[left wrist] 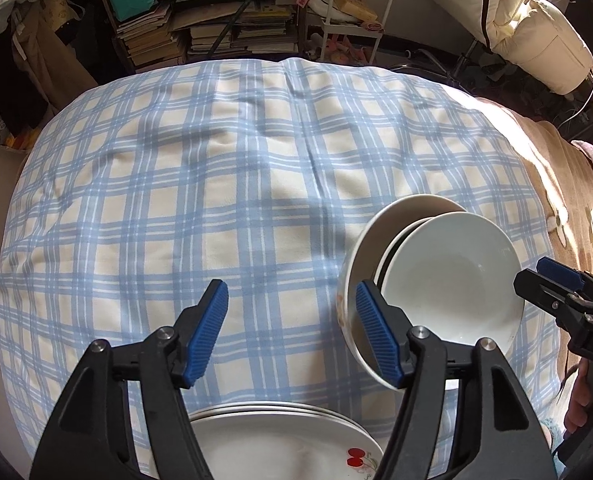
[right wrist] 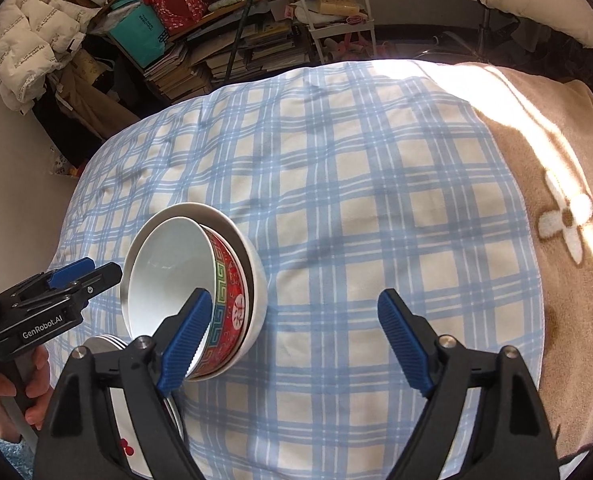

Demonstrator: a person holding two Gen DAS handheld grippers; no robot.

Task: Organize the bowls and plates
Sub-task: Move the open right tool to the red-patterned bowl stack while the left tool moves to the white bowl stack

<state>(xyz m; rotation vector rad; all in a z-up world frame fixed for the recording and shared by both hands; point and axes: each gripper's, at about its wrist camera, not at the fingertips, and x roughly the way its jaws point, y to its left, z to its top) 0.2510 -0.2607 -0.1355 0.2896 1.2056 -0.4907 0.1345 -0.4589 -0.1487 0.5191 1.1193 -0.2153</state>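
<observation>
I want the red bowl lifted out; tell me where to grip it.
Pinch the red bowl by its upper rim, one finger inside. It sits tilted inside the white bowl, its mouth facing the left tongs, so come from that side.
</observation>
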